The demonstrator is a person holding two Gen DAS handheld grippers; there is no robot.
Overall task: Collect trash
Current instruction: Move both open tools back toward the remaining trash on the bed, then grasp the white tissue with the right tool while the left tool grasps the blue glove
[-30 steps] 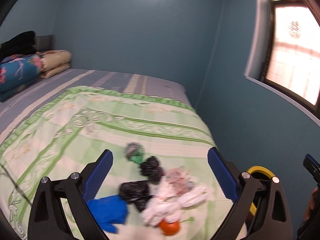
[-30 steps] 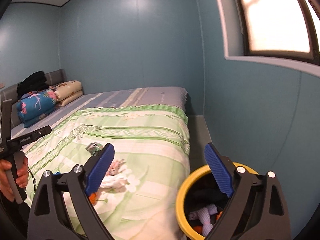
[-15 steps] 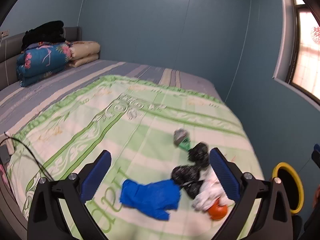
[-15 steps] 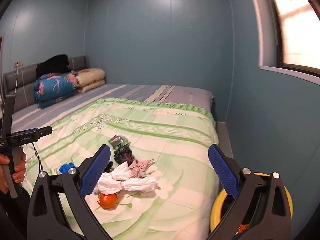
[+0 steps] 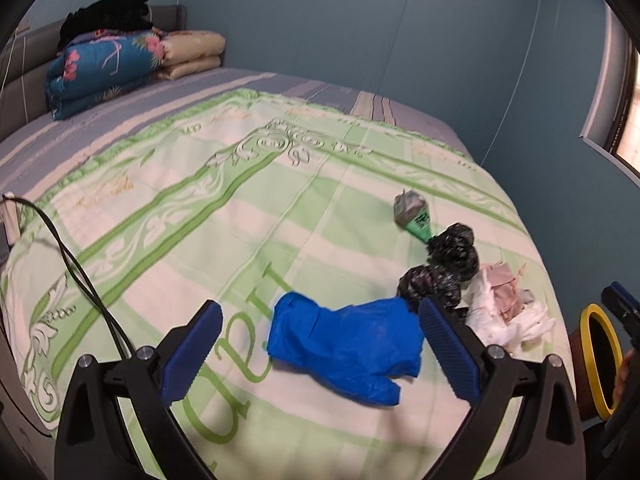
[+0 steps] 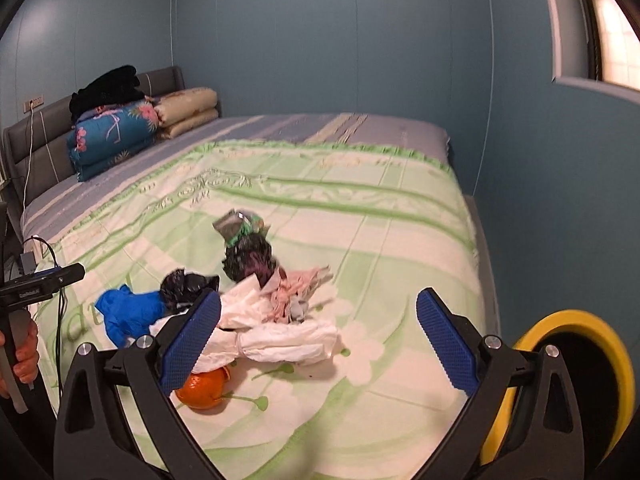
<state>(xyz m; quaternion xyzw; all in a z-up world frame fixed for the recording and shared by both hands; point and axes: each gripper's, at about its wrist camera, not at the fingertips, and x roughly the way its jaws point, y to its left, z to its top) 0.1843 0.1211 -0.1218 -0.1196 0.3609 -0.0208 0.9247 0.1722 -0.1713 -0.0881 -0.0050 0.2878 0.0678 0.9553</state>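
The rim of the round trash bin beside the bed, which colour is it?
Yellow; the trash bin rim shows best in the right wrist view.

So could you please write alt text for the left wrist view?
The open left gripper hovers over a crumpled blue glove on a green patterned bedspread, with black plastic bags and white wrappers beside it.

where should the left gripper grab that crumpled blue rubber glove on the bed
Grip the crumpled blue rubber glove across its bunched middle, coming straight down from above. It lies flat and limp on the green patterned blanket, already framed between the open left gripper, and its near side is free of the black bags.
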